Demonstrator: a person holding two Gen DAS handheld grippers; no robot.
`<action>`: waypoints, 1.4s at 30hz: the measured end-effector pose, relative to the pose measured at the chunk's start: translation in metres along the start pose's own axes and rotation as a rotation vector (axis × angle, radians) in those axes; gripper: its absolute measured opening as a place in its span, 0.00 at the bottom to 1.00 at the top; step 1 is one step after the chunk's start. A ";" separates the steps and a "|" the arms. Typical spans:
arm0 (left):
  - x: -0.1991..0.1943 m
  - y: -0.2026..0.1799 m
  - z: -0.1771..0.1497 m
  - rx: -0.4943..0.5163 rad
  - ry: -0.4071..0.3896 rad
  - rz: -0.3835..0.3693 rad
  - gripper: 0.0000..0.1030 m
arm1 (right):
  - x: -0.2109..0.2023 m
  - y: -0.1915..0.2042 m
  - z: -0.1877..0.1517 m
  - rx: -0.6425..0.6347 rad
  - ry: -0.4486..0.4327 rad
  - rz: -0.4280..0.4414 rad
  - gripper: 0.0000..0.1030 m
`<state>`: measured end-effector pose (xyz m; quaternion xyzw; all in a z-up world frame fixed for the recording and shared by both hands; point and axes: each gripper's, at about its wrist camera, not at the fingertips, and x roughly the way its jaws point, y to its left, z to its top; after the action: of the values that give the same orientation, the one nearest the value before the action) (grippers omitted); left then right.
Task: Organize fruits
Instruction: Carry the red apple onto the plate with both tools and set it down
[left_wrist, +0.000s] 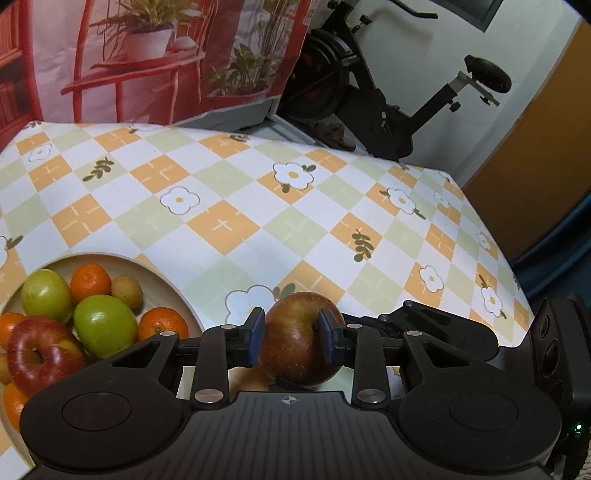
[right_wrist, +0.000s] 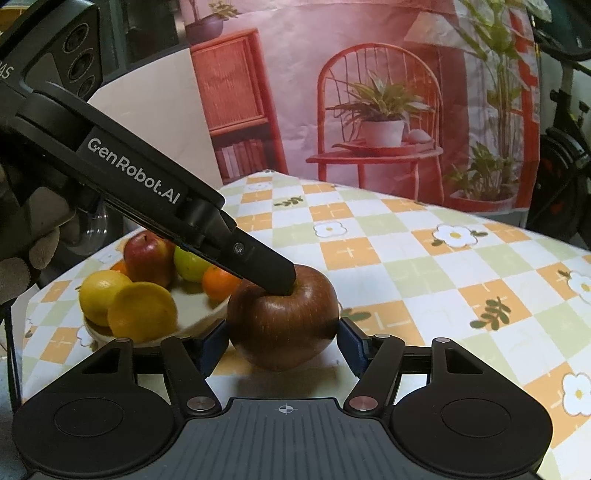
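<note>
While both grippers meet at one fruit, the reddish-brown apple (left_wrist: 301, 339) sits on the desk (left_wrist: 229, 206), just beside the rim of the cream bowl (left_wrist: 173, 286).

In the left wrist view, the left gripper (left_wrist: 291, 334) has its blue pads (left_wrist: 255, 334) pressed against the apple's two sides, so its jaws are clamped on the apple. In the right wrist view, this same gripper reaches in from the upper left, tilted downward, and its dark tip lies against the hollow at the top of the apple (right_wrist: 282, 321). A gloved hand (right_wrist: 22, 236) holds it at the left edge.

The right gripper (right_wrist: 282, 343) stands with its jaws apart on either side of the apple; its blue pads (right_wrist: 349, 341) lie close to the fruit, but whether they press on it I cannot tell.

The bowl (right_wrist: 207, 317) holds a red apple (left_wrist: 42, 354), two green apples (left_wrist: 103, 325), several small oranges (left_wrist: 90, 282) and a small yellowish-brown fruit (left_wrist: 127, 291); the right wrist view adds two yellow lemons (right_wrist: 125, 308).

The desk wears a checked cloth of orange, green and white with flowers. Behind it hangs a printed backdrop (right_wrist: 369, 92) of red chairs and potted plants, and an exercise bike (left_wrist: 369, 92) stands beyond the far edge.
</note>
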<state>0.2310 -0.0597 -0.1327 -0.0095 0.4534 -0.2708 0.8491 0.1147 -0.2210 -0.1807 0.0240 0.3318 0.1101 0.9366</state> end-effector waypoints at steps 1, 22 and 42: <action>-0.004 0.001 -0.001 -0.001 -0.007 -0.001 0.33 | -0.001 0.003 0.002 -0.008 -0.002 0.001 0.59; -0.079 0.057 -0.022 -0.110 -0.154 0.037 0.33 | 0.024 0.086 0.057 -0.189 0.027 0.092 0.59; -0.068 0.086 -0.023 -0.188 -0.163 0.032 0.33 | 0.058 0.100 0.064 -0.209 0.080 0.067 0.59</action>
<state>0.2215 0.0507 -0.1166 -0.1037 0.4066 -0.2117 0.8827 0.1799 -0.1091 -0.1550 -0.0672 0.3545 0.1762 0.9158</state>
